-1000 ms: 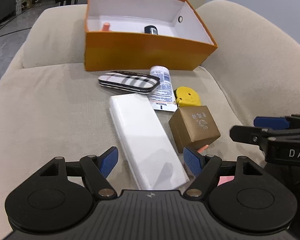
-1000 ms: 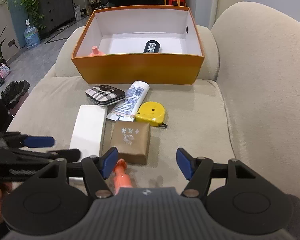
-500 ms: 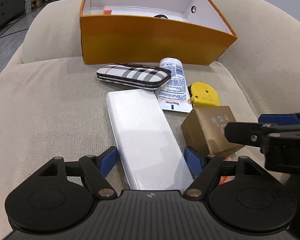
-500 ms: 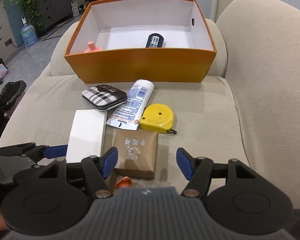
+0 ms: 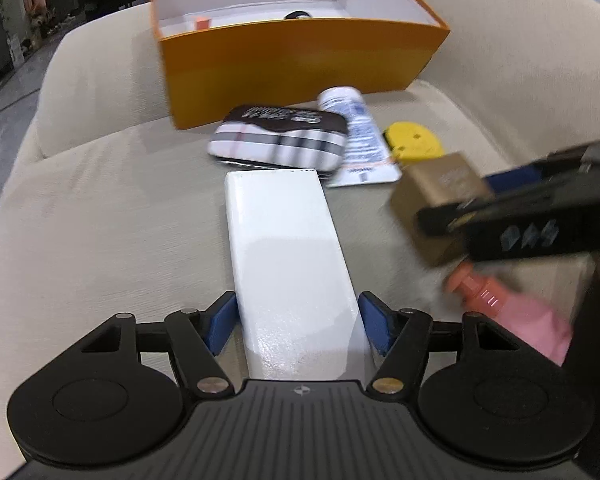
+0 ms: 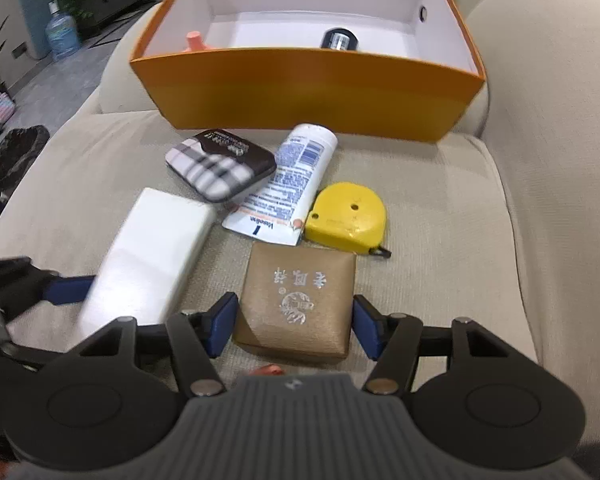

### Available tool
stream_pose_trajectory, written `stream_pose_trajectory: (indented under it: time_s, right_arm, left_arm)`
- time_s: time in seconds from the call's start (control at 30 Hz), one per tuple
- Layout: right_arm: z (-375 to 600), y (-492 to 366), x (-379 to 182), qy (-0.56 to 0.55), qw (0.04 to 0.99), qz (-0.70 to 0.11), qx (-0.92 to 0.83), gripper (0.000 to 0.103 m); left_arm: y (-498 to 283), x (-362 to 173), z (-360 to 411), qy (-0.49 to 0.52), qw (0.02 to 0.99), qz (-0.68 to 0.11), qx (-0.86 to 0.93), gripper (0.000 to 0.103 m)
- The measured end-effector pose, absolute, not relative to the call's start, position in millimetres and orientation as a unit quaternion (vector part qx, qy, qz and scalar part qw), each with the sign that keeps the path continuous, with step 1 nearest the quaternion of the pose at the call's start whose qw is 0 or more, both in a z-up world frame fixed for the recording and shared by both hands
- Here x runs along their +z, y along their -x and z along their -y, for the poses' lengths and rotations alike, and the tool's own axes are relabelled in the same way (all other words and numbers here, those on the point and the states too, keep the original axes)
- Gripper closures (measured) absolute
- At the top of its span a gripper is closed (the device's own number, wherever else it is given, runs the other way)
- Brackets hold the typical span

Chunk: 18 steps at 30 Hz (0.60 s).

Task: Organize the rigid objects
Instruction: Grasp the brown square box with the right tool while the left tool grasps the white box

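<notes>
A long white box (image 5: 284, 248) lies on the beige sofa seat. My left gripper (image 5: 298, 328) straddles its near end, jaws closing, both blue pads against its long sides. One left finger (image 6: 66, 290) shows beside the white box (image 6: 152, 256) in the right wrist view. A square gold-brown box (image 6: 298, 300) with silver characters sits between the closing jaws of my right gripper (image 6: 294, 322), pads touching its two sides. The orange shoebox (image 6: 300, 88) stands open at the back of the seat, holding a black cylinder (image 6: 340, 40) and a pink-capped item (image 6: 194, 40).
A plaid case (image 6: 220, 170), a white lotion tube (image 6: 292, 184) and a yellow tape measure (image 6: 346, 216) lie between the boxes and the shoebox. A pink bottle (image 5: 504, 308) lies under the right gripper. The sofa backrest rises on the right.
Both grippers have sunk toward the seat. The left jaws narrowed onto the white box; the right gripper slid forward over the pink bottle until its jaws flank the gold-brown box.
</notes>
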State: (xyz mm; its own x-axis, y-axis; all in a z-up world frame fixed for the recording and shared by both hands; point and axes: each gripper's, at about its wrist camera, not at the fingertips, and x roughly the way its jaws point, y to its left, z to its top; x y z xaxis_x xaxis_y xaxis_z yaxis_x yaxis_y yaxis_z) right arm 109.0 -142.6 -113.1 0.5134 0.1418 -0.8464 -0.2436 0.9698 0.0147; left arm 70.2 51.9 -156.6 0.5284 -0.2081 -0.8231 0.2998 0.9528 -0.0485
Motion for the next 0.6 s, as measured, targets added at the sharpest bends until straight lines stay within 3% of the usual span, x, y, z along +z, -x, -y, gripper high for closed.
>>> stream_pose_trajectory:
  time_s: [0.3,0.6]
  right_arm:
    - [178,-126,-112,0.069,0.889,-0.449,0.057,0.044]
    - [178,-129,-124,0.084,0.893,-0.439,0.042,0.043]
  left_arm:
    - [-77,-159,-94,-0.044,0.897,-0.431,-0.088,0.028]
    - [-65,-173,-85,-0.054,0.93,-0.363,-0.035,0.018]
